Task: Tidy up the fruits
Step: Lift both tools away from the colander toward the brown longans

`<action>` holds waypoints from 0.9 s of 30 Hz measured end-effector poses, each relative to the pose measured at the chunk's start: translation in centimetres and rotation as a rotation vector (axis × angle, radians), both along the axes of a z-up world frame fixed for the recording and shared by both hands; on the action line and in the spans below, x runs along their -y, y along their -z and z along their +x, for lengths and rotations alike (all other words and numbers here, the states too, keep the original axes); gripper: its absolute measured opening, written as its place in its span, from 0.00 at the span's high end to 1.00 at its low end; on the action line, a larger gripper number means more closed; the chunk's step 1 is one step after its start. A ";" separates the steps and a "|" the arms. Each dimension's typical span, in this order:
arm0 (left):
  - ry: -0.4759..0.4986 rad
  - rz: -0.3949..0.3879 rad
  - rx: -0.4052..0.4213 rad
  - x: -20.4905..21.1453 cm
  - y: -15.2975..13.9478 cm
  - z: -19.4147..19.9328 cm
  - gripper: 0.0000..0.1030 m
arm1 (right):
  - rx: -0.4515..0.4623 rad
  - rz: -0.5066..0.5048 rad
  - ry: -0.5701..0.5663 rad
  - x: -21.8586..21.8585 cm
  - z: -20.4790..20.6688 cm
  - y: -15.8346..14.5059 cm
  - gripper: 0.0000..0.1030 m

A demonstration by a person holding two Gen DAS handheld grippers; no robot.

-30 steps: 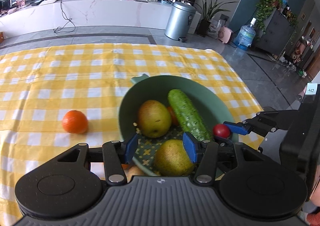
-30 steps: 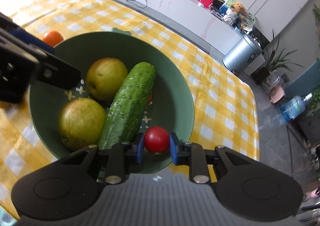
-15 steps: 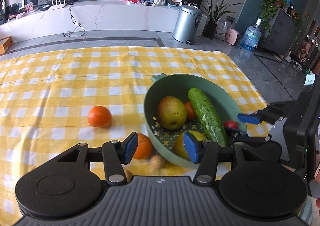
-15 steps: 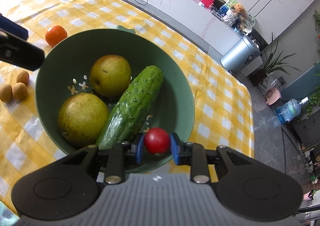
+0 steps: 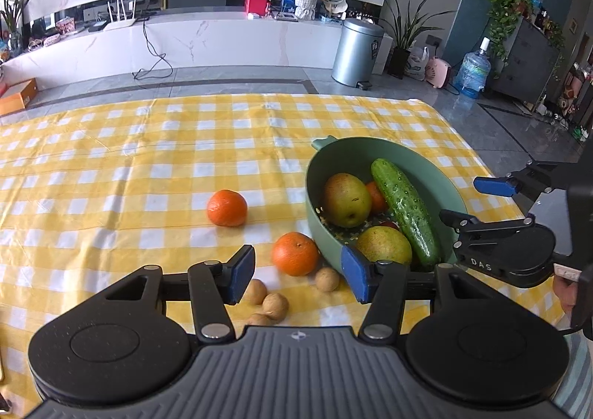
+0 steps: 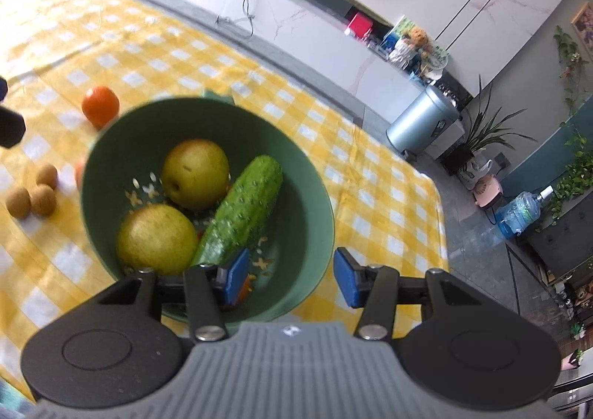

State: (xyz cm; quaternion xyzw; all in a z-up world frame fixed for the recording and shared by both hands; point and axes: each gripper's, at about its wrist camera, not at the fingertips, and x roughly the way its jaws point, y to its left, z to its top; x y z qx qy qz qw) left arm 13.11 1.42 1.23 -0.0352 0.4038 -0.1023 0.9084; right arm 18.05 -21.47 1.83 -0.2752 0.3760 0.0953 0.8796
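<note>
A green bowl (image 5: 333, 241) (image 6: 307, 204) sits on the yellow checked cloth. It holds two yellow pears (image 5: 346, 199) (image 6: 157, 238), a cucumber (image 5: 406, 209) (image 6: 242, 206), an orange fruit (image 5: 376, 196) and a small red tomato (image 5: 389, 224), mostly hidden. Two oranges (image 5: 227, 208) (image 5: 295, 253) and several small brown fruits (image 5: 275, 302) (image 6: 31, 196) lie on the cloth left of the bowl. My left gripper (image 5: 298, 274) is open and empty, above the nearer orange. My right gripper (image 6: 291, 276) (image 5: 478, 202) is open and empty over the bowl's near rim.
The table's right edge (image 5: 481, 159) runs close beside the bowl. Past the table are a grey floor, a steel bin (image 5: 355, 52), a white counter and a water bottle (image 5: 472, 70).
My right gripper opened and let go of the red tomato, which dropped into the bowl. My left gripper drew back and left, bringing the oranges and brown fruits into view.
</note>
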 end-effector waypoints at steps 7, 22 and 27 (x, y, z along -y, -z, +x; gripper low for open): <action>0.032 0.022 0.054 -0.9 -0.5 -1.6 0.38 | 0.069 0.165 0.012 -1.1 -3.2 -1.8 0.49; 0.056 -0.001 0.113 -3.0 1.3 -3.3 0.37 | 0.033 0.574 0.088 -3.8 -9.2 0.8 0.39; 0.046 -0.028 0.118 -3.8 2.6 -3.3 0.37 | -0.011 0.617 0.069 -5.1 -9.6 2.8 0.38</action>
